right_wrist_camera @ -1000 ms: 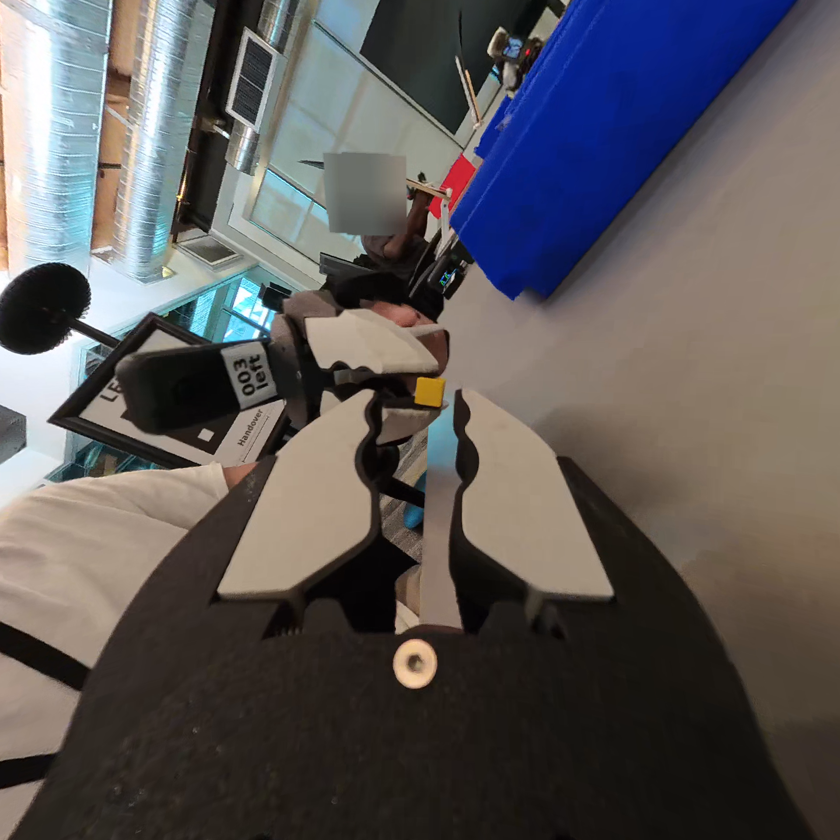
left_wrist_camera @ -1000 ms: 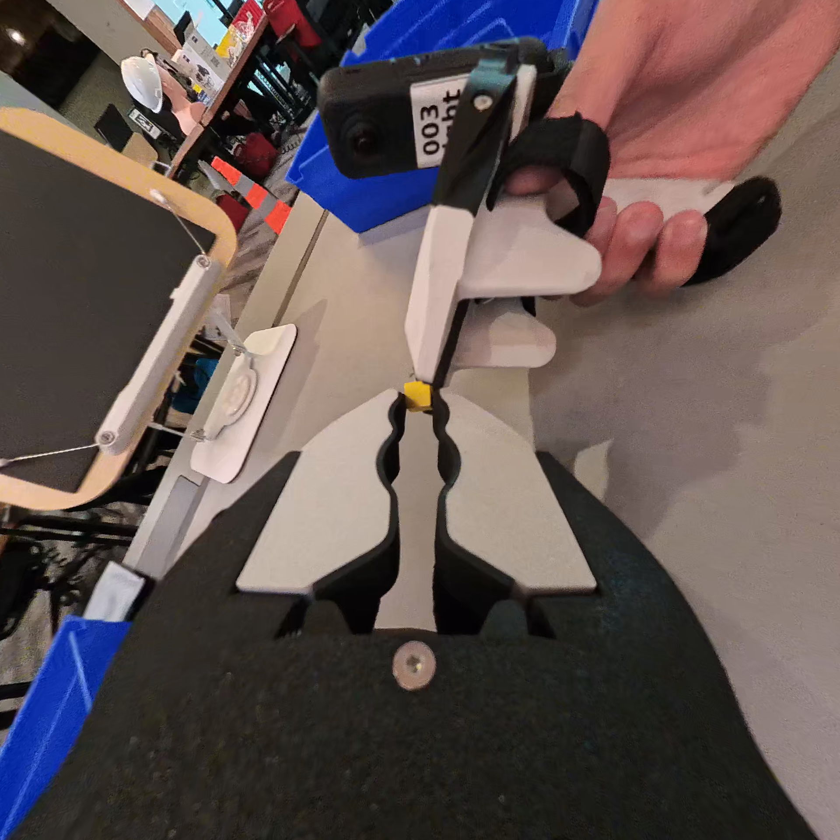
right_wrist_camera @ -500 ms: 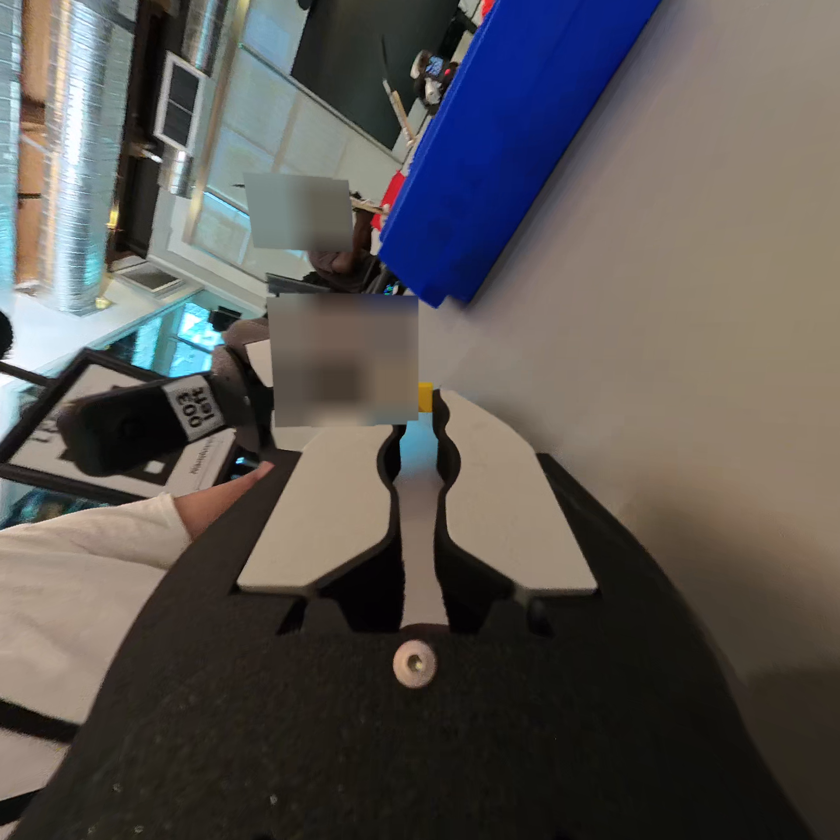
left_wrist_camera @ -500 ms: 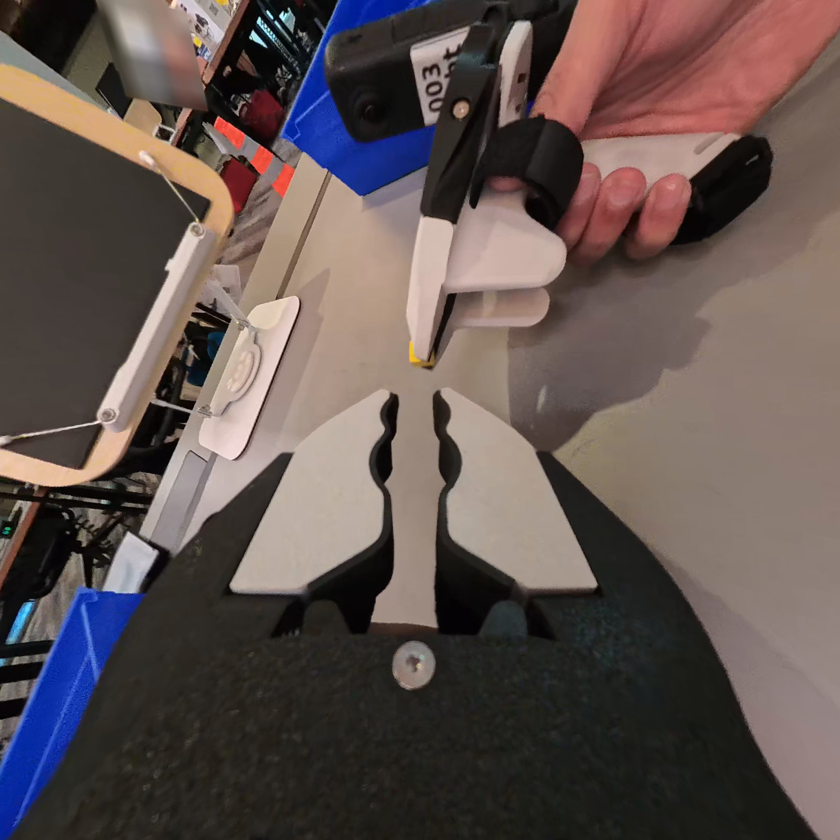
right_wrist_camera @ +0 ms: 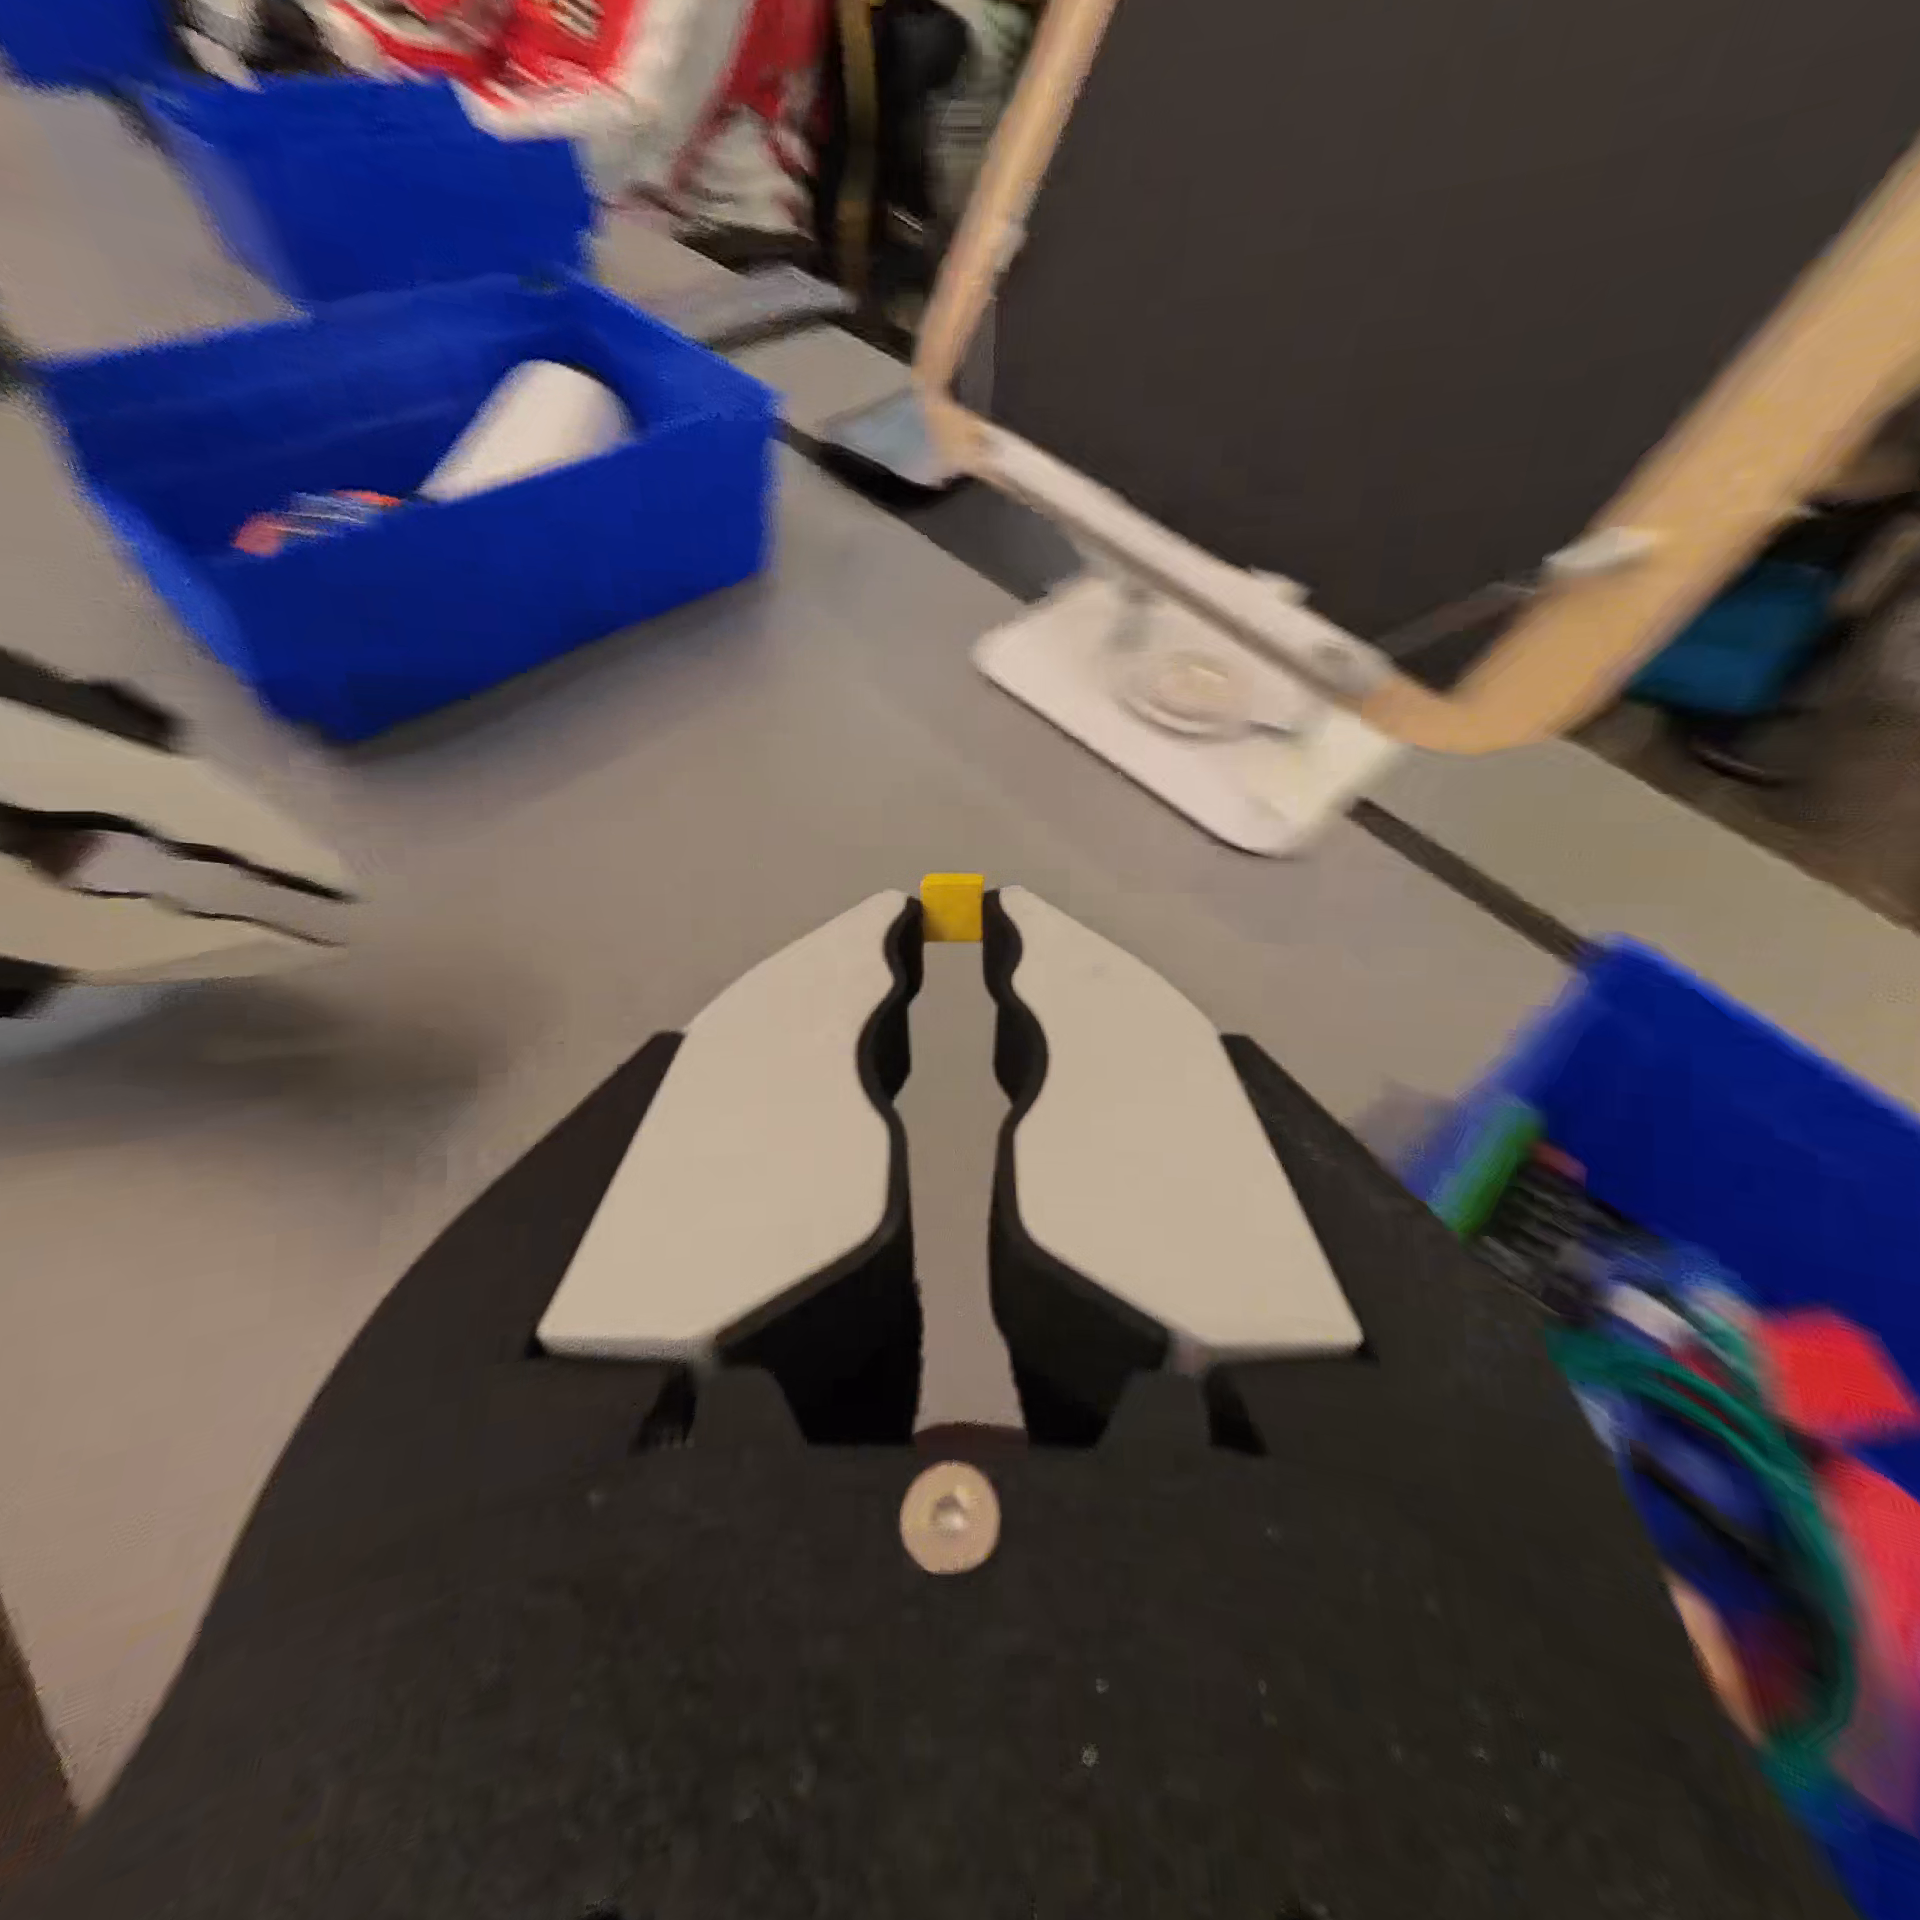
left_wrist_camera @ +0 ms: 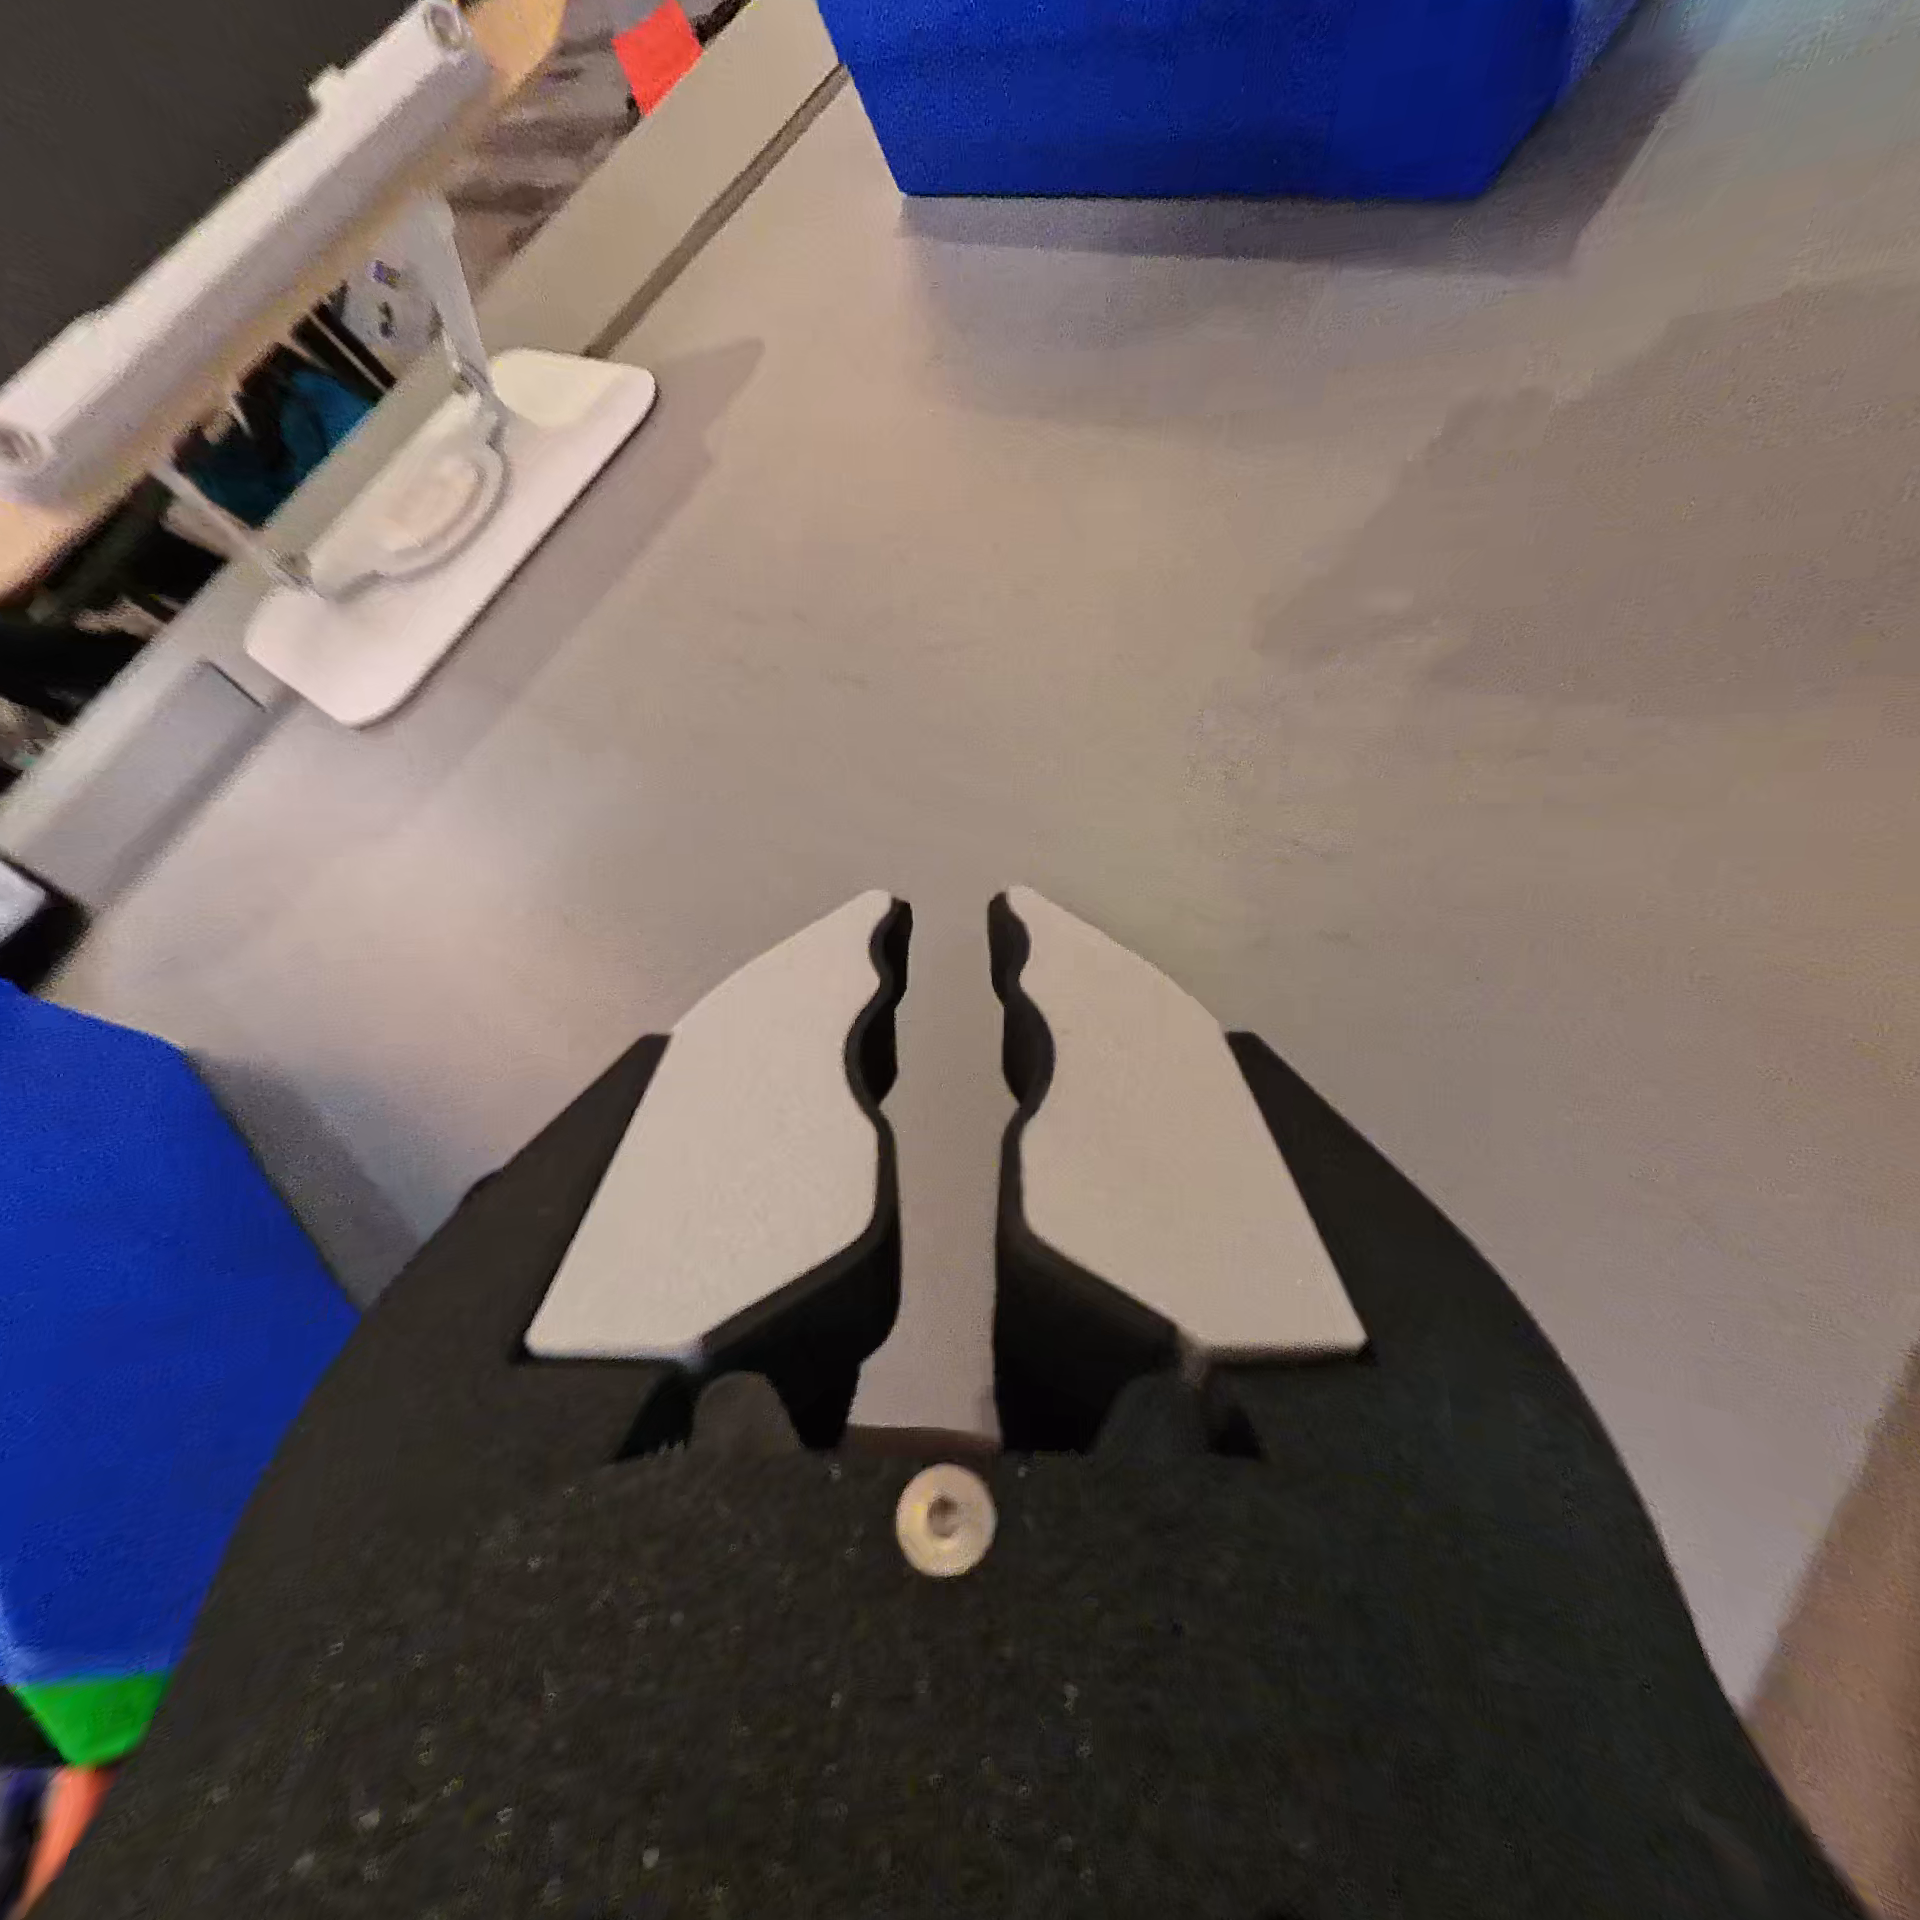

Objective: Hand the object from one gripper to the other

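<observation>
Pinching a small yellow block at its very tips, the right gripper has its jaws drawn in to a narrow gap, the block bridging both pads and clear of the grey table. Left gripper: jaws slightly parted, nothing between them, only bare table showing through the slot.

Right wrist view, counted: three blue bins — one at 10 o'clock with a white roll inside, one behind it at 11, one at 4 holding cables. One white stand base at 1 o'clock. Blurred white-and-black shape at 9, unidentifiable.

Left wrist view: two blue bins, at 12 and 8.
</observation>
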The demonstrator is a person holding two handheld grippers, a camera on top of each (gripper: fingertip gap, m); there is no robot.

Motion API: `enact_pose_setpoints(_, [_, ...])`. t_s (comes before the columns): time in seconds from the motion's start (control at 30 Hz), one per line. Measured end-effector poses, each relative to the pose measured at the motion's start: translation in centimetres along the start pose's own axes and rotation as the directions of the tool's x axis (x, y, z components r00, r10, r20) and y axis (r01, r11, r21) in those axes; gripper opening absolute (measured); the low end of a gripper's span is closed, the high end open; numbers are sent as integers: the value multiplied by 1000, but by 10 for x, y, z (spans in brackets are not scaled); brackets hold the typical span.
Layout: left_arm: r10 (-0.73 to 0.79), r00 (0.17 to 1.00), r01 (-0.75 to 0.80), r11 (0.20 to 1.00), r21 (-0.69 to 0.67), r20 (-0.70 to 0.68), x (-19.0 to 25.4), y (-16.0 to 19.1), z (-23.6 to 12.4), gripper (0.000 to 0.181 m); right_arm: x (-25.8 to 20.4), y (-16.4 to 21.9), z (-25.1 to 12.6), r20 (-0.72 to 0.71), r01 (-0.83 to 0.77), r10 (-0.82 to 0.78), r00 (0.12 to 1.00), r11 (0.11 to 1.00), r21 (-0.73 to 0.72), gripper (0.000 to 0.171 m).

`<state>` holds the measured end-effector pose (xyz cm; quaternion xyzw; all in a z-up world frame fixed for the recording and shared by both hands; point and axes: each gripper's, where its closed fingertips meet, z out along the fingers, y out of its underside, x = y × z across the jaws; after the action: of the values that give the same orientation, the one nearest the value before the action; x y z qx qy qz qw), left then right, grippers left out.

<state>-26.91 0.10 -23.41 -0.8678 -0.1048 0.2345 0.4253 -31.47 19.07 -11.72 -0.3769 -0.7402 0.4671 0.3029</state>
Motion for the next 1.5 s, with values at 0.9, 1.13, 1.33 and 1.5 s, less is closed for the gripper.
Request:
enact_pose_setpoints(0.9, [-172,981,175,984,23,-91,35,13,-31,22,143,247,-62,-342,-421,256,904,394,-817,11])
enact_pose_setpoints(1.13, [-187,978,192,980,44,-96,33,9,-34,27,126,196,-82,-284,-384,264,922,522,-762,30])
enact_pose_setpoints(1.33, [-250,957,264,961,86,-144,33,1,-37,33,44,45,-61,8,-136,146,989,938,-318,33])
enact_pose_setpoints(1.5, [-322,925,347,932,107,-200,31,-5,-46,39,-110,15,-21,440,-207,103,892,959,195,35])
